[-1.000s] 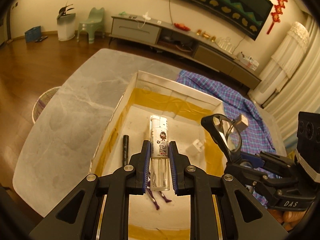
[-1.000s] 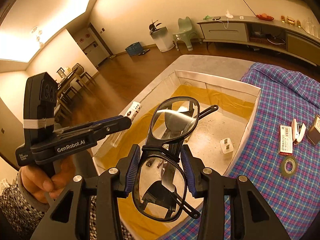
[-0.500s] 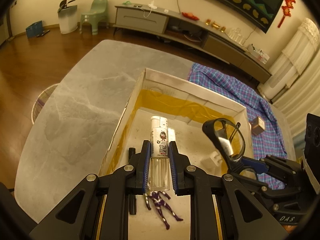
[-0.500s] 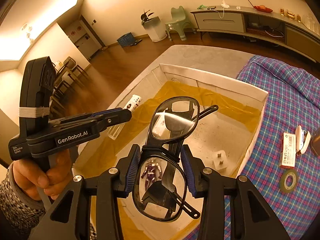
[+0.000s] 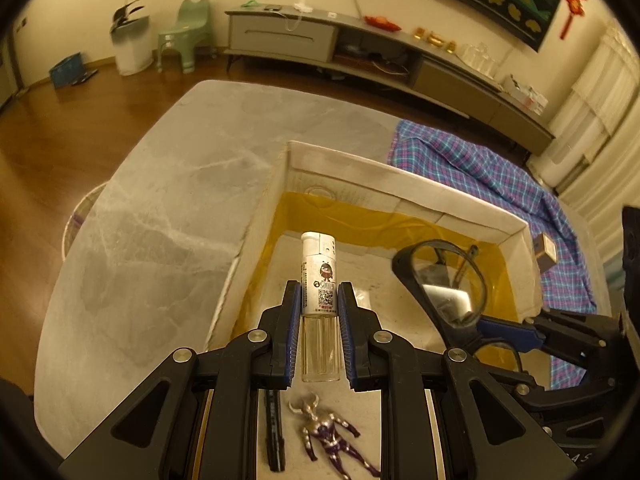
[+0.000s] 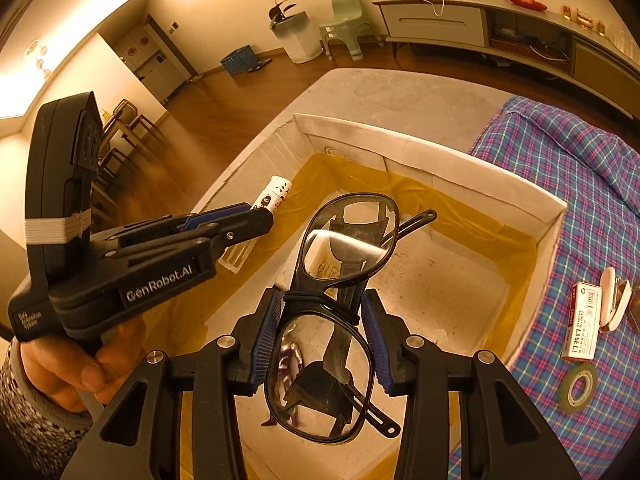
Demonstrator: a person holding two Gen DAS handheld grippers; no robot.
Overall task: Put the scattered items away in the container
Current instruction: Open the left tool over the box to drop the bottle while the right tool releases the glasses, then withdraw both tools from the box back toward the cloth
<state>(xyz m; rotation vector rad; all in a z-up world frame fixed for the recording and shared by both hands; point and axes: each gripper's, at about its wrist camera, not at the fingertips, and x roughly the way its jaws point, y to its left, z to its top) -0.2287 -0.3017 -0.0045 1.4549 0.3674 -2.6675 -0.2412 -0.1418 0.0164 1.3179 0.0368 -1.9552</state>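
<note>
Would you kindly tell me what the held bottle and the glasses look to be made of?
Bottle: clear glass or hard plastic, see-through lower body, white printed label, white cap. Glasses: glossy black frame, probably plastic; clear lenses showing glare, glass or plastic unclear.

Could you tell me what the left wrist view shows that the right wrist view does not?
Only the left wrist view shows the black pen beside the toy figure on the box floor. Only the right wrist view shows the staple box, stapler and tape roll on the plaid cloth. Both show the box, the left tool gripping the bottle, and the right tool gripping the glasses.
</note>
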